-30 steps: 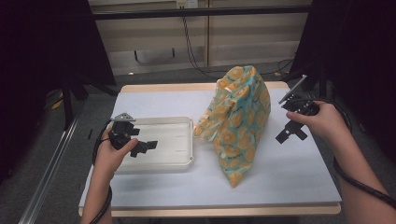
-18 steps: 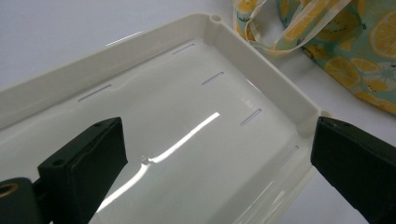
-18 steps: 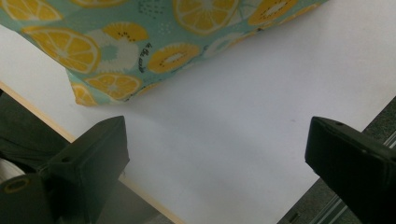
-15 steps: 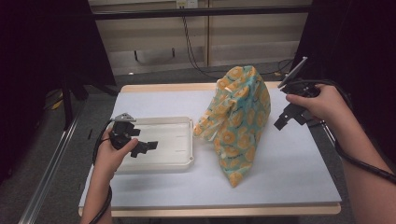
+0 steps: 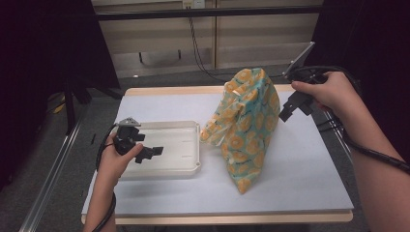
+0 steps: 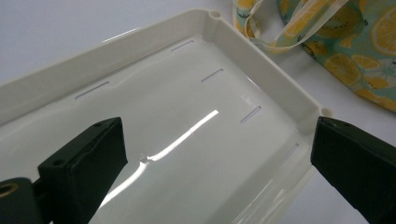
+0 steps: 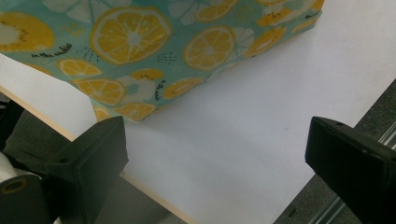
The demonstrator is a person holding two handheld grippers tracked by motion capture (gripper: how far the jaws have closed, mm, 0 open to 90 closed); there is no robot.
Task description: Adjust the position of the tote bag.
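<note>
Two tongs are gaping wide: your right tongs (image 5: 286, 112) have been rising toward the top of the lemon-print bag (image 5: 246, 125) just beside them, likely readying a grab, while your left tongs (image 5: 151, 153) are still hovering over the white tray (image 5: 193, 126).

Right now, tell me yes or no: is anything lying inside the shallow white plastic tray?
No: the shallow white plastic tray holds nothing, its glossy slotted floor bare between the open left gripper jaws.
</note>
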